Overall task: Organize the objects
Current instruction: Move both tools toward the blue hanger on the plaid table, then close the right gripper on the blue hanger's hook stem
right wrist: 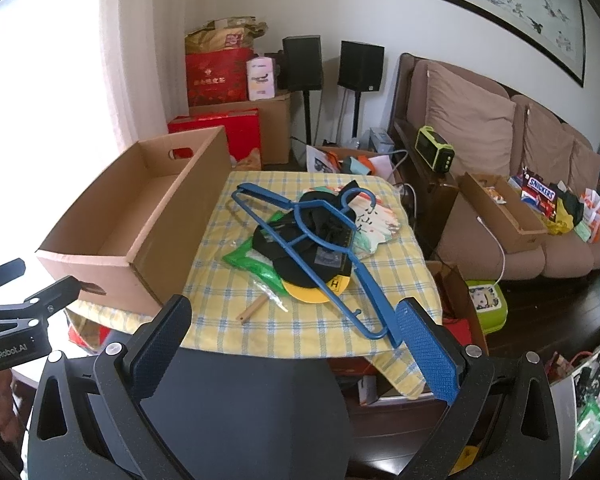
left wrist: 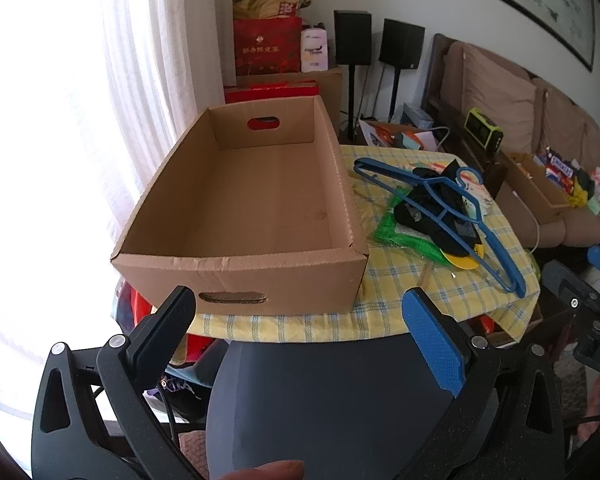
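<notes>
An empty open cardboard box (left wrist: 240,280) (right wrist: 172,240) stands on the left half of a table covered in a yellow checked cloth (left wrist: 420,288) (right wrist: 300,328). To its right lies a pile: a blue hanger (left wrist: 500,260) (right wrist: 364,292) on top of a black cap with a yellow brim (left wrist: 412,212) (right wrist: 296,268), a green plastic bag (left wrist: 396,236) (right wrist: 248,260) and a paper fan (right wrist: 380,220). My left gripper (left wrist: 298,300) (right wrist: 46,274) is open, just short of the box's near wall. My right gripper (right wrist: 292,308) (left wrist: 580,268) is open by the hanger's near end, holding nothing.
A dark-clothed leg fills the space under both grippers. A brown sofa (right wrist: 480,140) on the right holds a carton of snacks (right wrist: 500,208). Red gift boxes (right wrist: 220,76) and two black speakers (right wrist: 360,64) stand behind the table. A white curtain (left wrist: 140,80) hangs at the left.
</notes>
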